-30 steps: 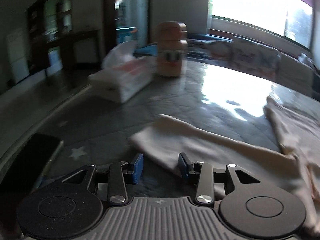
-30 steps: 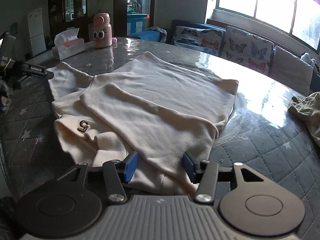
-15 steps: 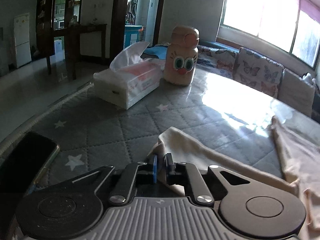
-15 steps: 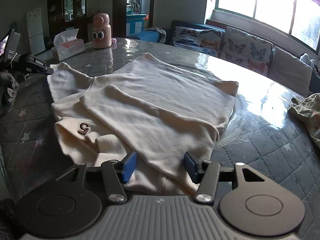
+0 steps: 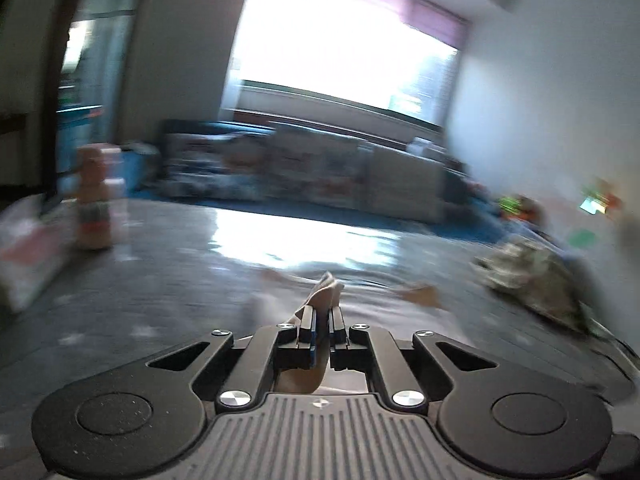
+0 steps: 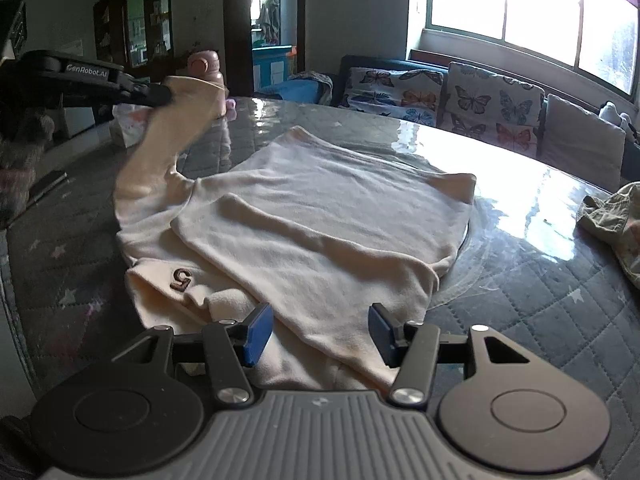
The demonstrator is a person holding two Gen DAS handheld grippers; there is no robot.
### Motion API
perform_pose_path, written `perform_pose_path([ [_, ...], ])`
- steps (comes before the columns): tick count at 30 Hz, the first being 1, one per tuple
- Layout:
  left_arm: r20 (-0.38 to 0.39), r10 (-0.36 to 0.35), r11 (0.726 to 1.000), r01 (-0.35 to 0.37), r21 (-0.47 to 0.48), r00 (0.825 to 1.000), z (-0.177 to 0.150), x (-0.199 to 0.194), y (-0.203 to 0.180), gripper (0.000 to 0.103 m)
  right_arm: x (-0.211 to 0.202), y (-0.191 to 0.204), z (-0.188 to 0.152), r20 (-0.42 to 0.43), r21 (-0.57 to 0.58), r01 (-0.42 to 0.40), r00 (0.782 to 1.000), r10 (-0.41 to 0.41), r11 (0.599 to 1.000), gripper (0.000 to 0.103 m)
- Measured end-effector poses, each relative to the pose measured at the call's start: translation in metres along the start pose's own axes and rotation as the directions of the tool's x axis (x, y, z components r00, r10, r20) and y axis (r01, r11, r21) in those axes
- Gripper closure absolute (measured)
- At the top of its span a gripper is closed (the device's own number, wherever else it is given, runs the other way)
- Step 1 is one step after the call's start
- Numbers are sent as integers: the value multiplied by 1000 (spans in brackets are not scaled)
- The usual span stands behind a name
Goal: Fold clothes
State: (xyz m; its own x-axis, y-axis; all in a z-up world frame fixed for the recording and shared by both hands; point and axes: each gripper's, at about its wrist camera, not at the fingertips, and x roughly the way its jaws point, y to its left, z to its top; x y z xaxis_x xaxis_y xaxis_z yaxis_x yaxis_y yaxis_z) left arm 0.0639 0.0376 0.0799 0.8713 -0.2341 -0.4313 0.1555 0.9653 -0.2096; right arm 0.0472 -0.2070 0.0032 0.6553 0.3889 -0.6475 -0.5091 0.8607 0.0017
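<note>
— Where's the sweater (image 6: 320, 216) now?

— Flat on the table (image 6: 520, 280), straight ahead at twelve o'clock from my right gripper (image 6: 320, 330), partly folded, one sleeve already laid across the body. The other sleeve (image 6: 160, 160) is lifted off the cloth at ten o'clock.

— Who has it?

— My left gripper (image 6: 160, 94) is pinched tight on its cuff. The left wrist view (image 5: 322, 332) shows the fabric squeezed between the pads. My right is spread wide, holding nothing, hovering just over the near hem.

— Which way does the sleeve run?

— From the shoulder up toward ten o'clock. I judge it swings across toward two, and the left is the nearer hand.
</note>
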Motion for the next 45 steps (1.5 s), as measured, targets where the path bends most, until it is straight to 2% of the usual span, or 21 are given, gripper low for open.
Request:
perform_pose_path([
  [4,-73,-111,991,116,66,991,-15,14,-34,98,-5,-8,1,12,37,9,1000,-9,999,49],
  [8,-154,-214,965,233,118,965,-31,28,-66,98,-9,-16,3,16,72,11,1000,-13,997,49],
  [10,-202,-231,960,257,112,952,-39,30,-66,94,-11,-18,5,20,83,1,1000,-3,997,49],
  [14,-220,-214,961,245,127,952,-50,21,-58,93,-6,-20,12,18,112,-32,999,30,993,51],
  [16,-220,-204,963,236,130,954,-52,16,-51,83,-1,-21,16,14,136,-56,998,54,989,52],
  [18,-208,-195,965,225,134,959,-53,11,-44,64,4,-21,21,10,162,-80,997,80,984,52],
  [23,-175,-193,964,219,148,966,-49,0,-28,56,11,-25,30,13,216,-118,993,118,969,55],
  [25,-166,-168,968,195,158,972,-49,-1,-21,55,14,-25,32,4,247,-126,992,129,961,55],
  [29,-163,-66,986,90,140,984,-51,0,5,55,20,-29,30,-29,303,-132,989,148,944,59],
  [33,-172,-1,993,22,118,985,-57,-7,31,54,20,-36,26,-37,378,-137,986,163,916,61],
  [36,-191,29,993,-6,119,981,-65,-14,44,53,13,-38,24,-30,394,-131,987,156,910,61],
  [42,-206,30,993,-6,119,978,-76,-20,47,53,10,-35,22,-38,419,-141,984,172,897,61],
  [45,-209,29,992,-3,124,978,-78,-22,46,53,7,-39,21,-17,468,-160,982,190,869,61],
])
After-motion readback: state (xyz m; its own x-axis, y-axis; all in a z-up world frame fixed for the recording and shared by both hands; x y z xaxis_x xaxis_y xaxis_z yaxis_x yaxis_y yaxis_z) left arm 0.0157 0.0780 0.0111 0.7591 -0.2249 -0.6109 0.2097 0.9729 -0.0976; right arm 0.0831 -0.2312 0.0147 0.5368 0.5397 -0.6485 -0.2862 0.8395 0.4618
